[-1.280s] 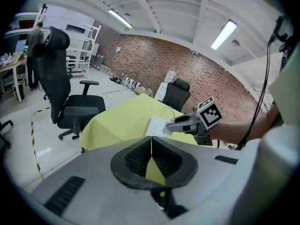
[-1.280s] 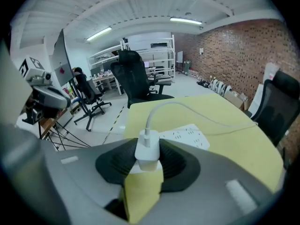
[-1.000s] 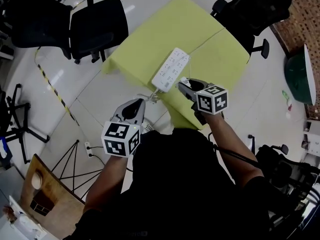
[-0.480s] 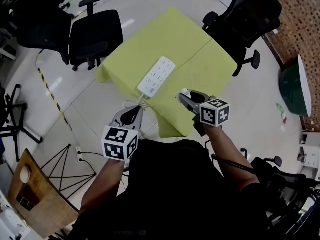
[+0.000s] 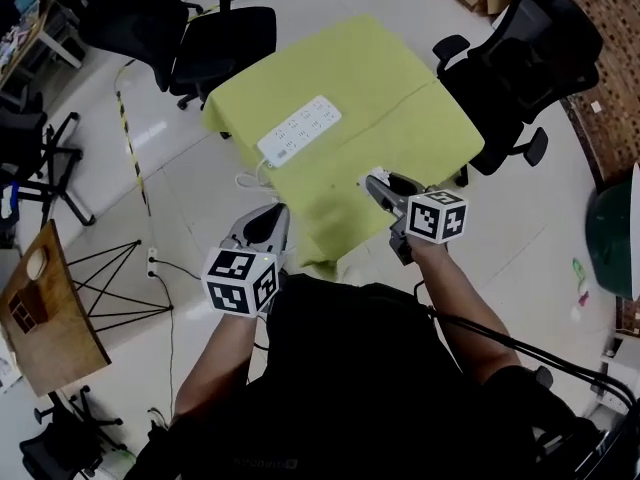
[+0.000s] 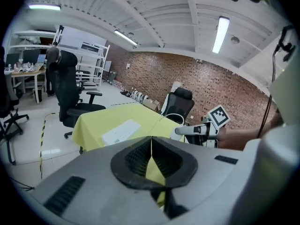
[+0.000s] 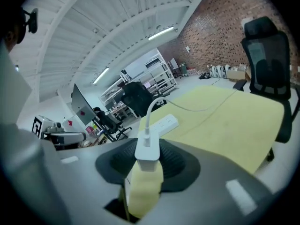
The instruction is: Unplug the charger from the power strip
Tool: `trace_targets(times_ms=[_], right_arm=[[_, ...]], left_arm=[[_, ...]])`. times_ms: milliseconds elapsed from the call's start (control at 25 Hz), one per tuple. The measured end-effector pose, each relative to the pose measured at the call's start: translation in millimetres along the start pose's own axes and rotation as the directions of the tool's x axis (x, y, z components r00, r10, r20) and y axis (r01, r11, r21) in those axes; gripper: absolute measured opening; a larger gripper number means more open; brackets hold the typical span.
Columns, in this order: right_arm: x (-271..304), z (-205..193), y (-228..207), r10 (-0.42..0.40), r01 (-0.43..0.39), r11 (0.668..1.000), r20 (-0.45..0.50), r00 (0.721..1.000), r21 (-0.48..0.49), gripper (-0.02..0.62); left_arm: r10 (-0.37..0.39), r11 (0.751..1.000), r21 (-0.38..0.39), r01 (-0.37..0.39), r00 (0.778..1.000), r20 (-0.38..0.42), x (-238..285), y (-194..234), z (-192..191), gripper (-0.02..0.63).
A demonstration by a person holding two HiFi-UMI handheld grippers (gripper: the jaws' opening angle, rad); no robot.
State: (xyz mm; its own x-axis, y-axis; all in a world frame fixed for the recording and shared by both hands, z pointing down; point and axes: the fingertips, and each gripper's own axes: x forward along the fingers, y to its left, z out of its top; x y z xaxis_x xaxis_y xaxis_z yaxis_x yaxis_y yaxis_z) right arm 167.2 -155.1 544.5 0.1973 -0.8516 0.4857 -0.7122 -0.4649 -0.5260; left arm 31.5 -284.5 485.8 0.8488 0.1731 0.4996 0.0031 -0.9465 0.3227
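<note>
A white power strip [image 5: 298, 130] lies on the yellow-covered table [image 5: 400, 108], near its left edge, with no plug in it that I can see. My right gripper [image 5: 385, 190] hangs over the table's near edge, shut on the white charger [image 7: 148, 150], whose white cable [image 7: 197, 108] trails away over the cloth. In the right gripper view the strip [image 7: 164, 123] lies well beyond the charger. My left gripper [image 5: 262, 230] is off the table's near corner, over the floor, its pads [image 6: 151, 154] pressed together with nothing between them. The strip [image 6: 121, 131] shows ahead of it.
Black office chairs stand at the table's far left [image 5: 225, 43] and right [image 5: 530, 68]. A wooden board [image 5: 40, 318] and a black wire stand [image 5: 120, 288] are on the floor at left, with a floor socket [image 5: 152, 261] beside them. A person [image 6: 52, 55] stands far off.
Both grippers have drawn back from the power strip towards the table's near edge. The charger stays in the right gripper. The strip now lies farther from both.
</note>
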Motion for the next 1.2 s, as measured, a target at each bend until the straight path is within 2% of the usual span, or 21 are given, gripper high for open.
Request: trace_targets(times_ms=[240, 400, 480, 640, 760, 1000, 1200], right_arm=[[-10, -25, -37, 0.047, -0.043, 0.989, -0.027, 0.999, 0.141, 0.138], [-4, -47, -71, 0.021, -0.003, 0.953, -0.057, 0.998, 0.303, 0.138], [2, -49, -82, 0.007, 0.014, 0.939, -0.060, 0.998, 0.343, 0.138], [10, -51, -87, -0.022, 0.048, 0.939, -0.080, 0.997, 0.339, 0.138], [15, -52, -81, -0.035, 0.071, 0.942, -0.115, 0.993, 0.328, 0.138], [31, -34, -81, -0.065, 0.104, 0.971, -0.181, 0.981, 0.216, 0.138], [41, -46, -86, -0.026, 0.091, 0.968, -0.267, 0.963, 0.232, 0.138]], left_arm=[[0.109, 0.992, -0.069, -0.109, 0.994, -0.004, -22, -35, -33, 0.011], [0.154, 0.985, -0.076, -0.156, 0.988, -0.022, -43, -39, -39, 0.011], [0.174, 0.982, -0.076, -0.175, 0.985, -0.014, -48, -32, -35, 0.011], [0.176, 0.981, -0.076, -0.177, 0.984, -0.009, -46, -12, -30, 0.011], [0.150, 0.985, -0.090, -0.149, 0.989, 0.004, -35, 3, -20, 0.011], [0.088, 0.992, -0.095, -0.082, 0.994, 0.069, 0, 25, 15, 0.009], [0.093, 0.991, -0.104, -0.088, 0.995, 0.044, -2, 16, 3, 0.010]])
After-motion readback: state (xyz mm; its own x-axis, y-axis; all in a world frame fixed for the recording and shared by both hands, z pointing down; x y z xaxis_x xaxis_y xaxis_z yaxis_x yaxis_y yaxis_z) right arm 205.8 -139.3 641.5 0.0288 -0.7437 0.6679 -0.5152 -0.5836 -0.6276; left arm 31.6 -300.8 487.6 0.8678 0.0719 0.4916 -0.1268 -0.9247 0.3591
